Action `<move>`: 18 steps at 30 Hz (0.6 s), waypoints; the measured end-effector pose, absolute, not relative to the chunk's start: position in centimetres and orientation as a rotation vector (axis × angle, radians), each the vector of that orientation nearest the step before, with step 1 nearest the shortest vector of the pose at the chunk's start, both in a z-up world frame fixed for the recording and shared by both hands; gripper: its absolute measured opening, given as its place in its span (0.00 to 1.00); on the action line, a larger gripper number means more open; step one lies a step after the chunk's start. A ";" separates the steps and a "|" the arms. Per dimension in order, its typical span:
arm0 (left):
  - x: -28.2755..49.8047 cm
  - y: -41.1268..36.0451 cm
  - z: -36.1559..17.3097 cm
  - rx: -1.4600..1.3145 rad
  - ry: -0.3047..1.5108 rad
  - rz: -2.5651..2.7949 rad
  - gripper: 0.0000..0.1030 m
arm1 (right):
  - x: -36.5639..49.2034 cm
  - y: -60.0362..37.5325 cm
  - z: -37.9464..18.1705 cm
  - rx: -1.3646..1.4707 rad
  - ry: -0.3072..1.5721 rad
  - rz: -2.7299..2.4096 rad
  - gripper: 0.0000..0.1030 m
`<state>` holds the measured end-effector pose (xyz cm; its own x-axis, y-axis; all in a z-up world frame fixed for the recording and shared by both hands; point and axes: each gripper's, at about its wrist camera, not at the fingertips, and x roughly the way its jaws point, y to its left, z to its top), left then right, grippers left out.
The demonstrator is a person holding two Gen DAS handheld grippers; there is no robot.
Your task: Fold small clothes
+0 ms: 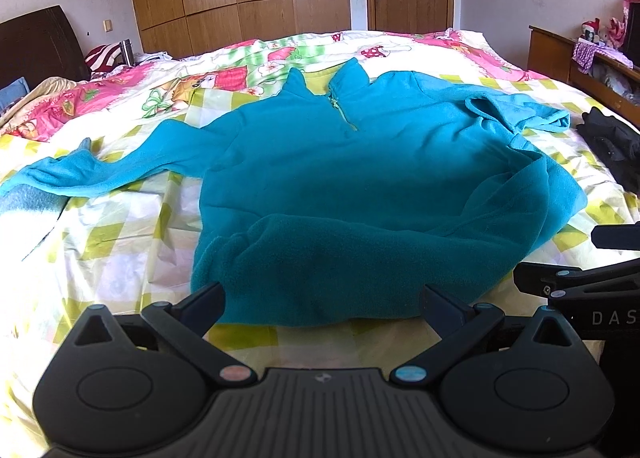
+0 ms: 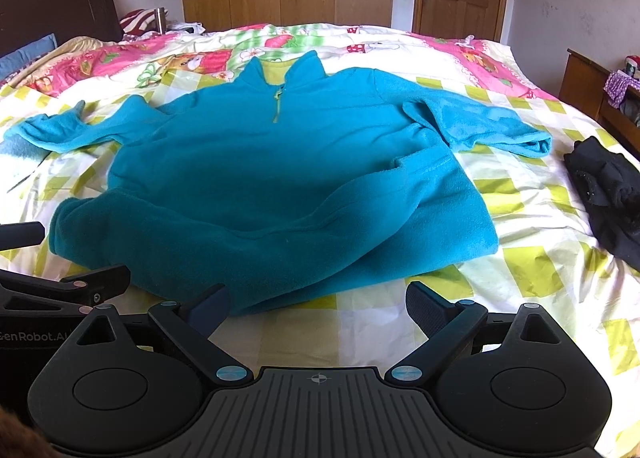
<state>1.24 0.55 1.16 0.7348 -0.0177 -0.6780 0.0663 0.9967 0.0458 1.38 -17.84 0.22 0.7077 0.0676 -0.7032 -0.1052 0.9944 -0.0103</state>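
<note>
Left hand-held gripper: matte black plastic body, ribbed grey centre plate with a small crosshair mark. Two round black housings either side, each with a recessed disc and a triangular cut-out above. Linkage arms carry pivot caps, one pinkish, the others pale blue. Fingers dark navy, textured pads.

Right hand-held gripper: same build; all pivot caps blue. Side casing shows white lettering "GenRobot.AI"; one small screw visible.

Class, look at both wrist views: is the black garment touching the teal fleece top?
Apart. The right wrist view shows bare checked bedcover between the teal fleece top and the black garment.
</note>
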 end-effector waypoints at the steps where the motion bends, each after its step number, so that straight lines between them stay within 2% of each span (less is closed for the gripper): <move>1: 1.3 0.5 1.1 0.068 0.747 -0.046 1.00 | 1.4 -17.8 0.2 -0.051 0.780 0.095 0.92; 18: 2.3 0.9 1.9 0.087 0.727 -0.063 1.00 | 2.5 -18.3 0.8 -0.052 0.766 0.094 0.92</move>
<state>2.30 0.91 1.90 0.7454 -0.0275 -0.6660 0.0879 0.9945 0.0573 2.50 -18.30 0.76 0.7169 0.0660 -0.6941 -0.1035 0.9946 -0.0124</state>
